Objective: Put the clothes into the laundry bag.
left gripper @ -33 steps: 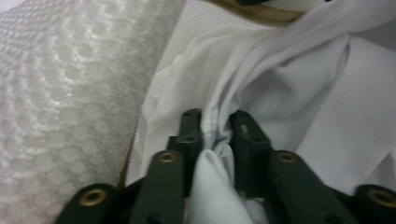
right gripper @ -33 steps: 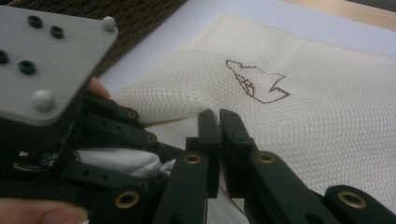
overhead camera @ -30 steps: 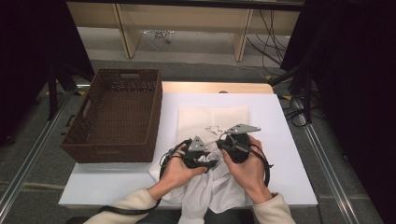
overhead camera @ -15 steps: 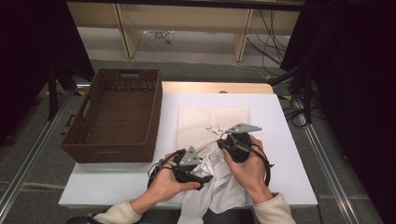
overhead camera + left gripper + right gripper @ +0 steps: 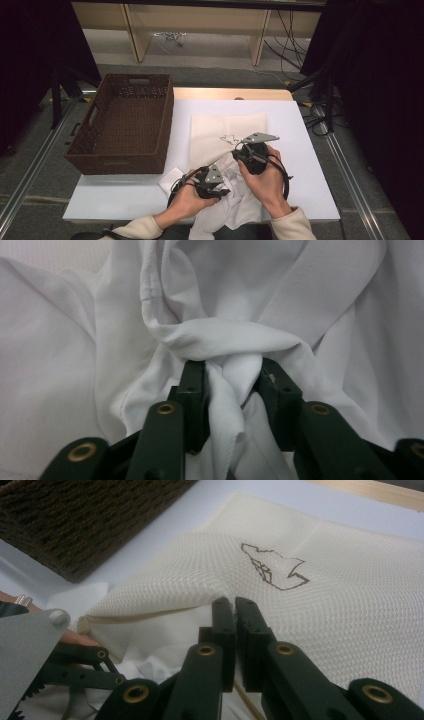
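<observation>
A cream fabric bag (image 5: 227, 125) with a dark line drawing lies flat on the white table (image 5: 120, 195). Crumpled white cloth (image 5: 235, 205) bunches at the bag's near end and hangs over the table's front edge. My left gripper (image 5: 219, 191) is shut on a twisted fold of the white cloth (image 5: 225, 335), pinched between both jaws (image 5: 232, 375). My right gripper (image 5: 241, 151) is shut on the near rim of the cream bag (image 5: 325, 555), lifting its top layer a little; its jaws (image 5: 235, 602) meet at the hem, with white cloth showing underneath.
A dark brown woven basket (image 5: 125, 120) stands at the table's left, its wall close to the bag (image 5: 75, 520). Cables run on the floor at the far right (image 5: 320, 115). A wooden shelf frame (image 5: 195, 20) stands beyond the table.
My left gripper has drawn back toward the table's near edge with the white cloth in it. The right gripper has stayed at the bag's rim.
</observation>
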`<move>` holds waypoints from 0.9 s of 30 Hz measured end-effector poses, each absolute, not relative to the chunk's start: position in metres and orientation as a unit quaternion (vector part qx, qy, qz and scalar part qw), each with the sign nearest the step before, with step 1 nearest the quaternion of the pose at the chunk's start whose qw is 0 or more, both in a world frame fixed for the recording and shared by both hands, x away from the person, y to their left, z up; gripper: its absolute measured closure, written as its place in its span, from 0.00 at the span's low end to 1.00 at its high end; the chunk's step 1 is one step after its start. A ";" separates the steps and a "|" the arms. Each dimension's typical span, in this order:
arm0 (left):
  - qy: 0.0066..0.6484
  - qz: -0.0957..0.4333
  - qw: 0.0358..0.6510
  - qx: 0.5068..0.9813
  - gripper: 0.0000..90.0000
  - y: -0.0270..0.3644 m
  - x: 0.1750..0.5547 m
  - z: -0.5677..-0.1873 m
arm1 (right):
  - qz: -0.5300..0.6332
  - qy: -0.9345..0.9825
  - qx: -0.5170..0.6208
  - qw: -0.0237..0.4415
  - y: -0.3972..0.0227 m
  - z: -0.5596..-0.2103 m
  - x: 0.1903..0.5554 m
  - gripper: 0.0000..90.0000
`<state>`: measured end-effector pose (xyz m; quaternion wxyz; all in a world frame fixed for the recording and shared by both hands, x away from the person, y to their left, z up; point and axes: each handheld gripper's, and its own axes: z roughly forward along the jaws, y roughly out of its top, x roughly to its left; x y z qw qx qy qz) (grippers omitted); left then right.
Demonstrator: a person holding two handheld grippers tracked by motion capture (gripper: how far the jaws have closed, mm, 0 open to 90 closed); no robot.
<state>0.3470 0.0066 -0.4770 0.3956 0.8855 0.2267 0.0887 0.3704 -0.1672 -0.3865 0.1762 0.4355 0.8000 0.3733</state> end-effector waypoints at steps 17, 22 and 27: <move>0.277 0.055 0.465 0.839 0.92 0.011 0.352 -0.456 | 0.377 0.802 0.425 0.186 -0.166 -0.383 0.368 0.99; 0.281 0.089 0.492 0.819 0.92 0.008 0.361 -0.437 | 0.387 0.792 0.435 0.185 -0.163 -0.378 0.362 0.99; 0.298 0.108 0.467 0.826 0.91 0.001 0.377 -0.453 | 0.388 0.797 0.424 0.187 -0.164 -0.377 0.363 0.99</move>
